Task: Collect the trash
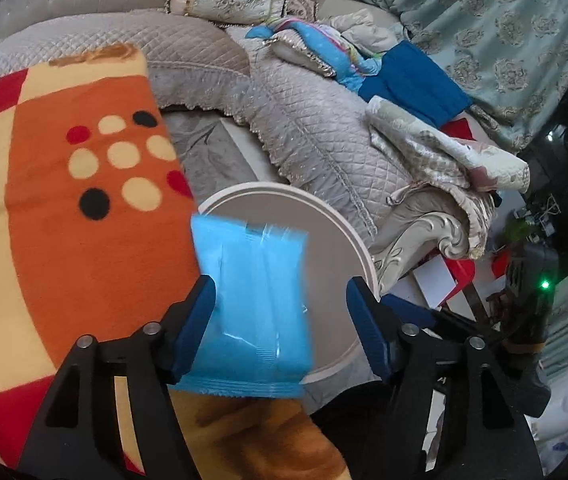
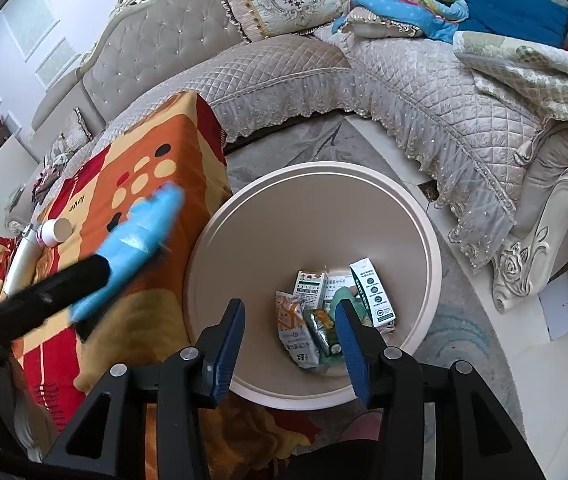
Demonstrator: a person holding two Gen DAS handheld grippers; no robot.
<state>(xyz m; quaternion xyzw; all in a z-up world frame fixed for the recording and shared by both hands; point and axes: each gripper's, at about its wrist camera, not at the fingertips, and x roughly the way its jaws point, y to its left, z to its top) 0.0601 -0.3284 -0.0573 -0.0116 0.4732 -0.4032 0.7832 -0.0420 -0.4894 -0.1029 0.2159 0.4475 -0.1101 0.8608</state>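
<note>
Orange blanket [image 2: 124,216] at left printed "love", beside the round bin [image 2: 423,240] holding cartons [image 2: 371,296] and wrappers [image 2: 295,332] with print too small to read. Left gripper [image 1: 280,328] spread wide, blue packet [image 1: 252,304] blurred between the fingers over the bin's near-left rim, grip unclear. Right gripper [image 2: 289,344] spread, empty, above the bin.

Your right gripper [image 2: 289,336] hangs over the round beige bin [image 2: 423,240] with its blue-padded fingers [image 2: 226,344] spread apart and nothing between them. Inside the bin lie a white carton [image 2: 373,294], a green-and-white box [image 2: 309,288], an orange-and-white packet [image 2: 295,332] and a dark green wrapper [image 2: 321,330], all bunched together. To the left, your left gripper [image 2: 96,280] reaches in from the frame edge with a light blue packet [image 2: 136,240] at its tip, above the orange patterned blanket [image 2: 144,152]; its jaws cannot be made out. A white bottle [image 2: 55,232] lies on the blanket near the left edge. A quilted grey sofa [image 2: 403,92] curves behind the bin.
</note>
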